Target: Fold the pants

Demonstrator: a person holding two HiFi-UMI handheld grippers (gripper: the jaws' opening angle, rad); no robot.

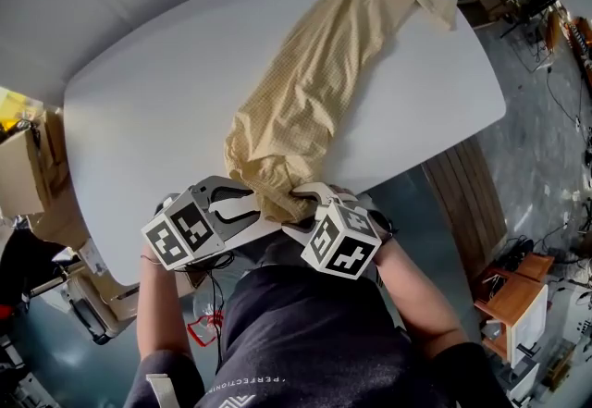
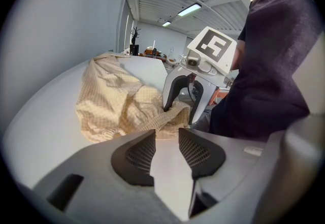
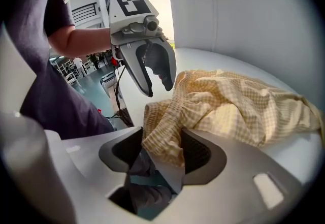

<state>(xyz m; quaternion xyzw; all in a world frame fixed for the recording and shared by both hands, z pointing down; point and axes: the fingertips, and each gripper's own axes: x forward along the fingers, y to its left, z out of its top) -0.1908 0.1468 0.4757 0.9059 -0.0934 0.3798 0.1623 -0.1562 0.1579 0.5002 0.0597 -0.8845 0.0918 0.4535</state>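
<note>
1. Head view: a white, smooth table (image 1: 139,101) with rounded corners fills the middle. Its top is bare from 7 to 11 o'clock and in a narrower strip at 3 o'clock.
2. The pants (image 1: 314,73) are thin yellow gingham cloth, creased and bunched. They lie in a long band from the table's 6 o'clock edge up to its 1 o'clock corner, where one end hangs slightly past the rim.
3. The person's dark shirt (image 1: 314,341) at 6 o'clock carries small pale lettering that begins "PERFECTION".
4. A slatted wooden panel (image 1: 462,198) stands off the table at 4 o'clock, and a cardboard box (image 1: 23,166) at 9 o'clock.
5. The left gripper (image 1: 248,205) is grey plastic with a black-and-white marker cube and sits at the near edge, just left of the cloth. In the left gripper view its ribbed black pads (image 2: 142,153) stand apart with only bare tabletop between them.
6. The right gripper (image 1: 301,207) is just right of the cloth. In the right gripper view its jaws stand wide, and the bunched near end of the pants lies loosely between them without being clamped.
</note>
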